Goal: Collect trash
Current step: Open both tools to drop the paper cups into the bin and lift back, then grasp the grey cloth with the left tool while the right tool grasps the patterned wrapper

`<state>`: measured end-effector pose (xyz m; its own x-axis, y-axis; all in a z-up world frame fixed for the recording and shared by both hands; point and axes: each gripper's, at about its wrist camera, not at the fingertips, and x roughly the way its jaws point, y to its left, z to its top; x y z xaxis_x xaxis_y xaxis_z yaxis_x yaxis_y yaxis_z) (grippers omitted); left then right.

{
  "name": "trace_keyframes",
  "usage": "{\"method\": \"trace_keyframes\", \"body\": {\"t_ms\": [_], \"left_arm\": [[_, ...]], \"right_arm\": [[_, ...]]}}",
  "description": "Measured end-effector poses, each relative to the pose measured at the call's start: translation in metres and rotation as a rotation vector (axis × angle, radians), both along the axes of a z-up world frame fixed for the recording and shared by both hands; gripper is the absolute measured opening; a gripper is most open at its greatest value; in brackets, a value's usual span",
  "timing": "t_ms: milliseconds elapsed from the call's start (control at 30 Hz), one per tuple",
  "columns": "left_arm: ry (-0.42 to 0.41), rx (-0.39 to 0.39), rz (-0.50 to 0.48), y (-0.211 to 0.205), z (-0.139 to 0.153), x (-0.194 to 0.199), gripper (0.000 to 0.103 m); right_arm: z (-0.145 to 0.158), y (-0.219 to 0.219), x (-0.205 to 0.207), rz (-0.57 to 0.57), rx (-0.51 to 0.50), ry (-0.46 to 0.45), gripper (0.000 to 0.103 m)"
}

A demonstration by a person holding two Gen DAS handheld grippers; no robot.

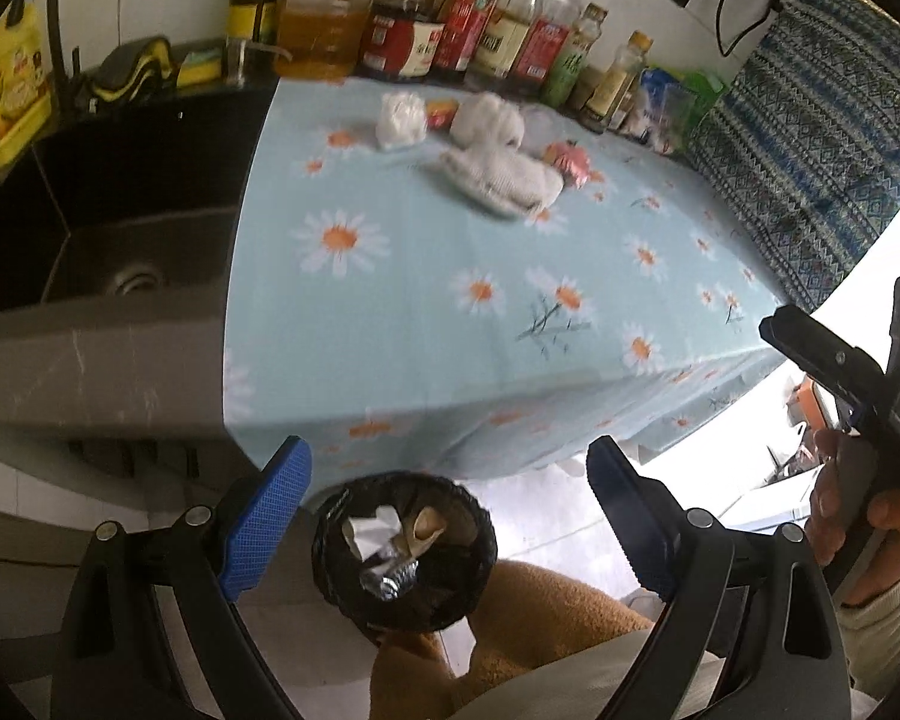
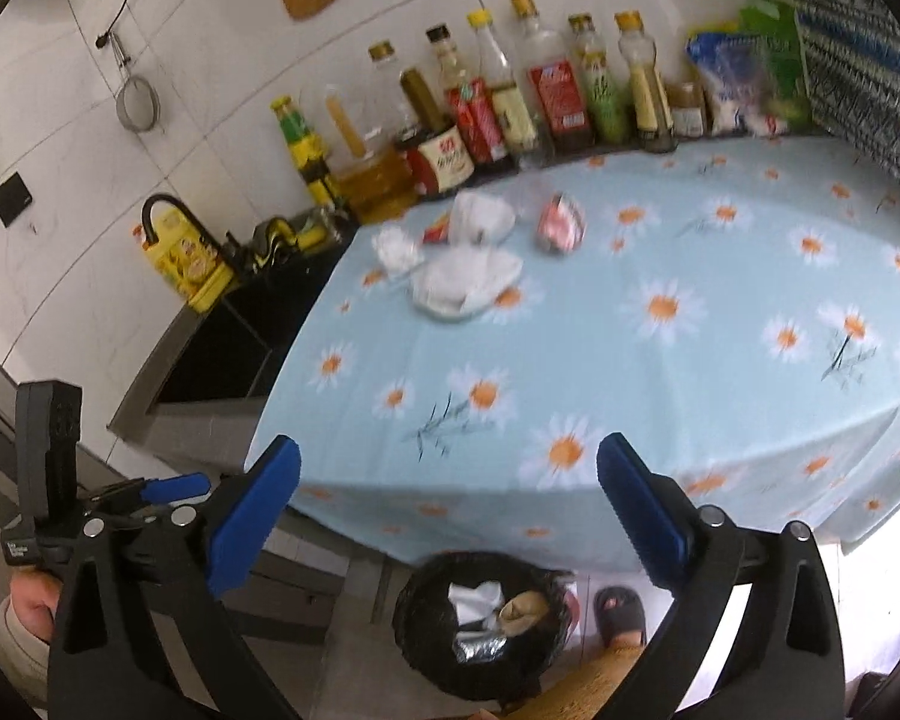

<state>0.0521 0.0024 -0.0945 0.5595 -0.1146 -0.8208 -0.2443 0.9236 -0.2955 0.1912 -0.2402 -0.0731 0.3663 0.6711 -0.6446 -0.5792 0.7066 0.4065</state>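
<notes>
Worktop (image 2: 660, 378) under a blue daisy-print cloth, black sink (image 1: 120, 228) alongside, bottles (image 2: 510, 108) lining the tiled wall. Crumpled tissues (image 2: 468, 282) and a pink wrapper (image 2: 561, 225) lie near the bottles. Bin (image 2: 486, 624) on the floor holds trash. Left tool (image 1: 450, 516) and right tool (image 2: 450, 510) both stand apart, empty.

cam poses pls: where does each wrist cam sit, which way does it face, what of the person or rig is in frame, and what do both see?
Left wrist: sits behind the open left gripper, tilted down over the trash bin, facing the daisy tablecloth and sink; shows the right gripper and its hand.
Right wrist: sits behind the open right gripper, same heading; shows the left gripper, a sandalled foot.
Shared: bin, tablecloth, crumpled tissues, bottle row.
</notes>
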Motion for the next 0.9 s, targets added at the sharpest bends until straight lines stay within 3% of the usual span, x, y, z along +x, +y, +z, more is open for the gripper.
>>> {"method": "trace_keyframes", "body": {"t_ms": [400, 900], "left_arm": [[-0.071, 0.030, 0.066, -0.006, 0.033, 0.049, 0.091], [-0.011, 0.049, 0.128, -0.026, 0.030, 0.128, 0.091]], "right_arm": [[0.026, 0.001, 0.079, 0.021, 0.007, -0.052, 0.098], [0.004, 0.018, 0.178, 0.137, 0.001, -0.016, 0.098]]}}
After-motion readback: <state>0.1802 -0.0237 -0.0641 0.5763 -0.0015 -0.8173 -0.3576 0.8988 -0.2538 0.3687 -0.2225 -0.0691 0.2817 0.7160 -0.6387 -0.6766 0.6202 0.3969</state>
